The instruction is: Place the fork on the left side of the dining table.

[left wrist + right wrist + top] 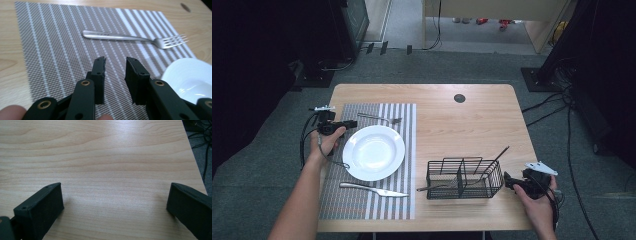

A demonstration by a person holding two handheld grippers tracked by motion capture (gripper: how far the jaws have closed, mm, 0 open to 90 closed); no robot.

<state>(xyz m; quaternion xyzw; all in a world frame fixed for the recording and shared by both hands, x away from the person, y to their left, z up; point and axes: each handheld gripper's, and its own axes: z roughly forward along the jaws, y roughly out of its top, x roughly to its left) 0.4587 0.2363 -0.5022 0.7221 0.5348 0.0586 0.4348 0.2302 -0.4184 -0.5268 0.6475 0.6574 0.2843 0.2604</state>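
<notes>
Fork lying on striped placemat, upper centre of left gripper view, tines pointing right, whole length showing. White plate sitting lower right, cut off by frame edge.

Left hand-held gripper hovering just short of fork handle, jaws standing narrowly apart, nothing between them, touching nothing.

Right hand-held gripper resting over bare surface, jaws spread wide, released, gripping nothing.

In high view, wire basket standing lower right, knife lying below plate.

Both forearms bare; left tool black with brass-ringed screws, right tool black under a grey three-cornered plate, each trailing black cable.
</notes>
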